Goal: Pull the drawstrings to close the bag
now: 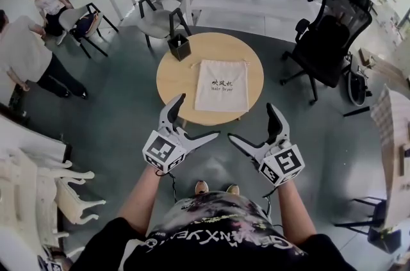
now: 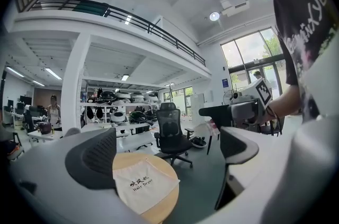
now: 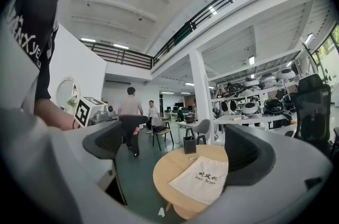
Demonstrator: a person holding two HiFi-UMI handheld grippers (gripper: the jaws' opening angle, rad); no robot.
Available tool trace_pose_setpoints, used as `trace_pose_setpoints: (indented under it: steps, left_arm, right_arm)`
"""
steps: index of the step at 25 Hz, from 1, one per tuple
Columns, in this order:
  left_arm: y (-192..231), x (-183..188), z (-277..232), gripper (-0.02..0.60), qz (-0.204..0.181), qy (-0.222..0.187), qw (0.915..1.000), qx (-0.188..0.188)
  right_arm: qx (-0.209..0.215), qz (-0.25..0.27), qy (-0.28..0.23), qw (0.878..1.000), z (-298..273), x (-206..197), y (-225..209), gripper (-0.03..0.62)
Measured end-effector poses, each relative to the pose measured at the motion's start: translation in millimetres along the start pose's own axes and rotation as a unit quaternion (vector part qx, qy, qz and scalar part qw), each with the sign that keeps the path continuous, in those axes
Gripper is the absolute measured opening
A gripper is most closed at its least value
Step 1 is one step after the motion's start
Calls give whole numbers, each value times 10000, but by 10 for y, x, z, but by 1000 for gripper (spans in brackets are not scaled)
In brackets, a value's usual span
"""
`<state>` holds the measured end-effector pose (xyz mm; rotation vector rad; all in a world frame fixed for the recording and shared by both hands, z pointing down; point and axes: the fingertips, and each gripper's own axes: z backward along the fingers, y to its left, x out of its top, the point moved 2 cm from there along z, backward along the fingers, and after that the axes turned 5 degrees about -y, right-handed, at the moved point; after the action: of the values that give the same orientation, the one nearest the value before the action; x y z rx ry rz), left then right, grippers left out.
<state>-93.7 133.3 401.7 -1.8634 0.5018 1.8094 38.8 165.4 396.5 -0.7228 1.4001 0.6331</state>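
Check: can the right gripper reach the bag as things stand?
Likely yes: the right gripper is open and empty, and the bag lies flat on the table ahead, nothing between them.

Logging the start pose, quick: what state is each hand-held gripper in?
Left hand-held gripper: open, holding nothing.
Right hand-held gripper: open, holding nothing.

The left gripper (image 2: 164,153) is shown with its jaws spread wide, clear of any object. A bag (image 2: 144,183) is laid flat on a round table (image 2: 145,160) at 6 o'clock and is partly hidden by the 9 o'clock jaw. A chair (image 2: 170,130) is seen beyond the table, at its 1 o'clock. The right gripper (image 2: 220,110) is held at 2 o'clock.
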Motion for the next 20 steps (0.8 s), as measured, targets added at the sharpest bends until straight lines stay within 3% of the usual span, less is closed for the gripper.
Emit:
trace_pose_setpoints:
  steps: [20]
  left_arm:
    - [-153, 88, -82, 586, -64, 22, 9999, 102]
  right_arm:
    - [58, 58, -85, 9999, 168, 79, -86, 584]
